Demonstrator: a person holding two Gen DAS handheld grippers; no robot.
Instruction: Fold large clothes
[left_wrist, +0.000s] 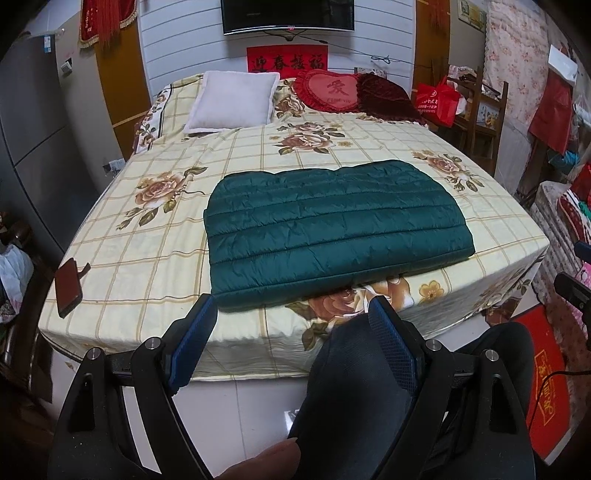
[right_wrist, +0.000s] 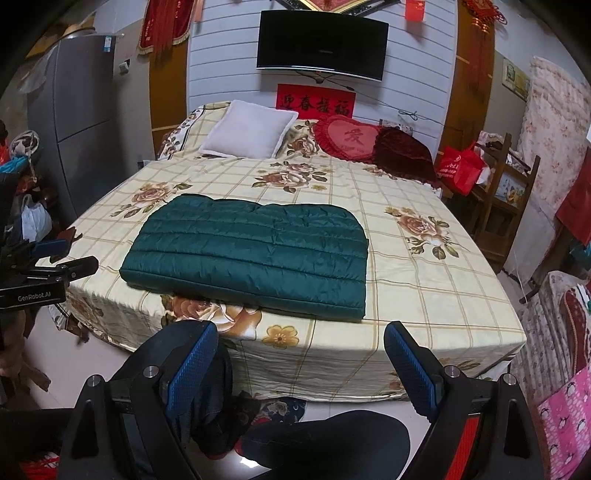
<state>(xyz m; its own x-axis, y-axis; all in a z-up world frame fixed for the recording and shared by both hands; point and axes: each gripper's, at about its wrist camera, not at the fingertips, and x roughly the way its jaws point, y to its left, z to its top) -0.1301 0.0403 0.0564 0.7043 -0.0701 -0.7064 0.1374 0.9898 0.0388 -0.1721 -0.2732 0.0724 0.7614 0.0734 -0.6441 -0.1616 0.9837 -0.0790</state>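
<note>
As the folded green jacket (left_wrist: 332, 229) lies crosswise on the bed (left_wrist: 147, 266), ahead of both, left hand-held gripper (left_wrist: 291, 321) sits nearer; right hand-held gripper (right_wrist: 301, 343) likewise wide, empty.

we see a bed (left_wrist: 147, 258) covered by a cream checked sheet with rose prints, filling the middle of both views. at its head, upper centre of the frame, a pale square pillow (left_wrist: 232, 101) leans beside a red heart-shaped cushion (left_wrist: 330, 90) and a dark red velvet cushion (left_wrist: 388, 98). above them hangs a black television (left_wrist: 288, 14) over a red banner (left_wrist: 288, 61) with characters. a dark phone (left_wrist: 68, 282) lies near the bed's left edge. a grey refrigerator (right_wrist: 81, 110) stands at upper left, a red bag (left_wrist: 437, 99) and wooden chair (left_wrist: 484, 114) at upper right.
</note>
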